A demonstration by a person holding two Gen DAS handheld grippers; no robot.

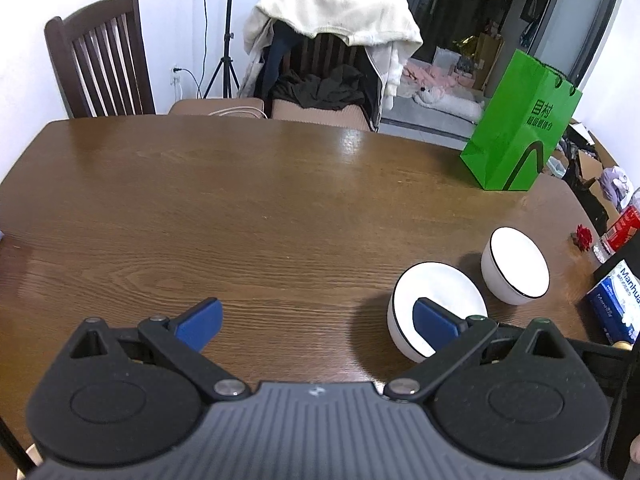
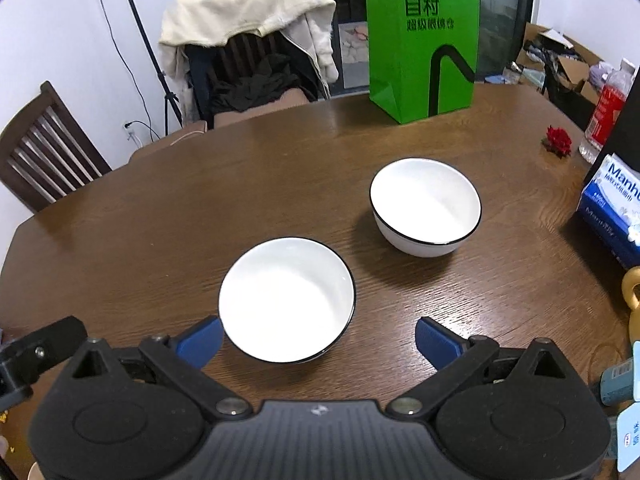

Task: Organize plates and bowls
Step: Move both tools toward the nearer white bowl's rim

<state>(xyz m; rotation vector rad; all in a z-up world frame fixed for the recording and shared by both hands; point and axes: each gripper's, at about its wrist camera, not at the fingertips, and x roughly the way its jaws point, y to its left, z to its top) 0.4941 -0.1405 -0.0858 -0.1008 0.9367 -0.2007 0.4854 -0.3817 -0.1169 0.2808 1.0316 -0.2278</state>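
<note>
While both jaws stand spread wide, nothing gripped: right gripper hovers low over table, near bowl just ahead between blue fingertips. Left gripper beside same bowl. Far bowl upright beyond, apart. Green bag at far edge.

The left gripper is held low over the table, level and pointing forward, its blue-padded fingers spread wide with nothing gripped between them. The right gripper is likewise held level, jaws fully parted, nothing clamped. In the right wrist view, part of the left gripper's black body is seen at the near left edge.
</note>
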